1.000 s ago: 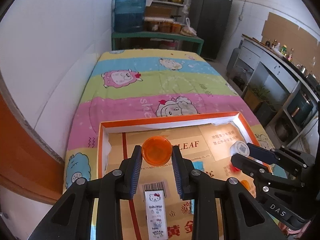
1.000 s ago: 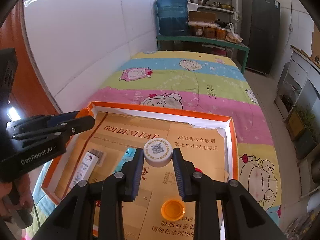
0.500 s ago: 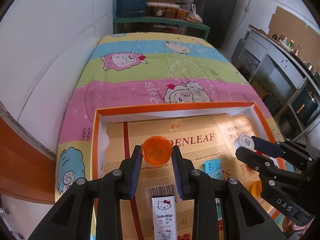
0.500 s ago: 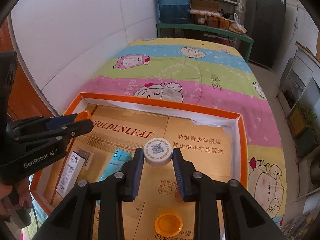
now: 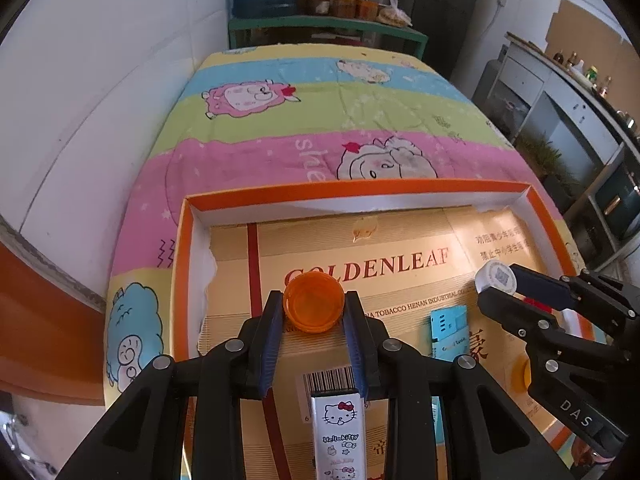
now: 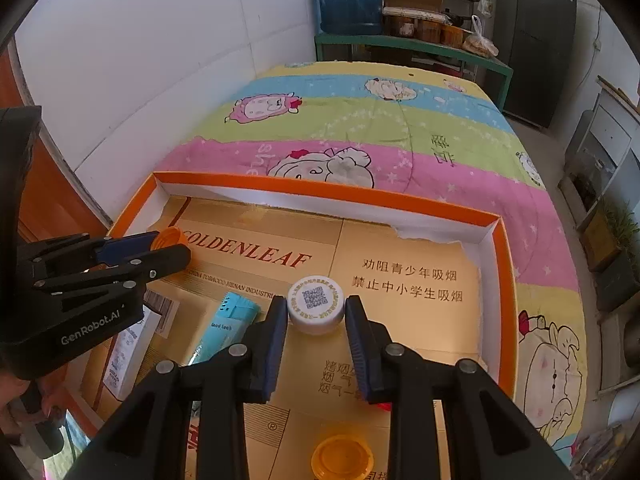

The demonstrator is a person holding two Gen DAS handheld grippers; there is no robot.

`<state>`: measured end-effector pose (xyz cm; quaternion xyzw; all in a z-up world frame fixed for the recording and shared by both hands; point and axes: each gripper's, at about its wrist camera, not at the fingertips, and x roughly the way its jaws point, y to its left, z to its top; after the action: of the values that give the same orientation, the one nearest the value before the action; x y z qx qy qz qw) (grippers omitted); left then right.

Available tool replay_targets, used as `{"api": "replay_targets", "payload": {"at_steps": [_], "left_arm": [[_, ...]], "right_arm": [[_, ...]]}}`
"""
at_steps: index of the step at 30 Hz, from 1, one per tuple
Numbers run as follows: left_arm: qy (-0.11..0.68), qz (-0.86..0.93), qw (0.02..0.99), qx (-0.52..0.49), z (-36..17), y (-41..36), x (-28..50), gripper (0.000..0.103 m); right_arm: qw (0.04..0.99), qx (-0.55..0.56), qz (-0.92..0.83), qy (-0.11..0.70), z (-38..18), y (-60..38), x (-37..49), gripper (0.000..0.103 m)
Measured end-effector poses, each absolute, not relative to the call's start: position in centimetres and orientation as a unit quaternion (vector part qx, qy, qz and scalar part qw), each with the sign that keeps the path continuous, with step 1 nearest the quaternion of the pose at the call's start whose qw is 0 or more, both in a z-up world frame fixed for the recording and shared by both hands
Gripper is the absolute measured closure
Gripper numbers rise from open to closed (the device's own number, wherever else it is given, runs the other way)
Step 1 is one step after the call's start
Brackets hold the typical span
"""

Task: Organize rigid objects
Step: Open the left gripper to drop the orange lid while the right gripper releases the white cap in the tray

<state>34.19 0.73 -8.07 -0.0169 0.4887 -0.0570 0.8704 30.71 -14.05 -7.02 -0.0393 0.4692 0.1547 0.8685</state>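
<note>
Gripping a translucent orange plastic bottle cap (image 5: 313,307) between its blue-padded fingers, the left gripper (image 5: 314,314) hangs over the shallow orange-rimmed cardboard tray (image 5: 181,264), the cap's hollow side turned toward the lens. The right gripper (image 6: 316,314) is clamped on a white round plastic cap printed with a QR code (image 6: 316,305), held above the tray's gold "GOLDENLEAF" lining near its right half.

Only the left wrist view shows the tall white Hello Kitty box (image 5: 339,432) lying below that gripper, its lower end cut off by the frame edge; the right wrist view catches just a sliver of it behind the other tool. Only the right wrist view shows plainly a second orange cap (image 6: 342,458) resting on the tray floor beneath the gripper, partly cropped at the bottom; from the left it is a glimpse behind black plastic.

A light blue "Good luck" packet (image 6: 228,326) lies flat between the two grippers, its lower part hidden by the fingers in both views. Something small and red by the right gripper cannot be made out. The tray sits on a striped cartoon-sheep bedspread (image 6: 400,128).
</note>
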Motion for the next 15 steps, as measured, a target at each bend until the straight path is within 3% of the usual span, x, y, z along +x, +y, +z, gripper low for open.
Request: {"api": "replay_targets", "payload": {"at_steps": [8,13,15], "left_arm": [[0.488,-0.059,0.871,-0.019,-8.29,0.80,34.24,0.072],[0.485,-0.067,0.871,-0.036,-8.28,1.27,34.19,0.059],[0.483,-0.067,0.872,-0.039,-8.21,1.33,34.11,0.058]], "right_arm": [[0.867,-0.034,0.154,0.473,-7.57,-14.16,30.71,0.072],[0.867,-0.029,0.155,0.472,-7.63,-14.24,30.69,0.072],[0.868,-0.028,0.155,0.472,-7.61,-14.26,30.65,0.072]]}}
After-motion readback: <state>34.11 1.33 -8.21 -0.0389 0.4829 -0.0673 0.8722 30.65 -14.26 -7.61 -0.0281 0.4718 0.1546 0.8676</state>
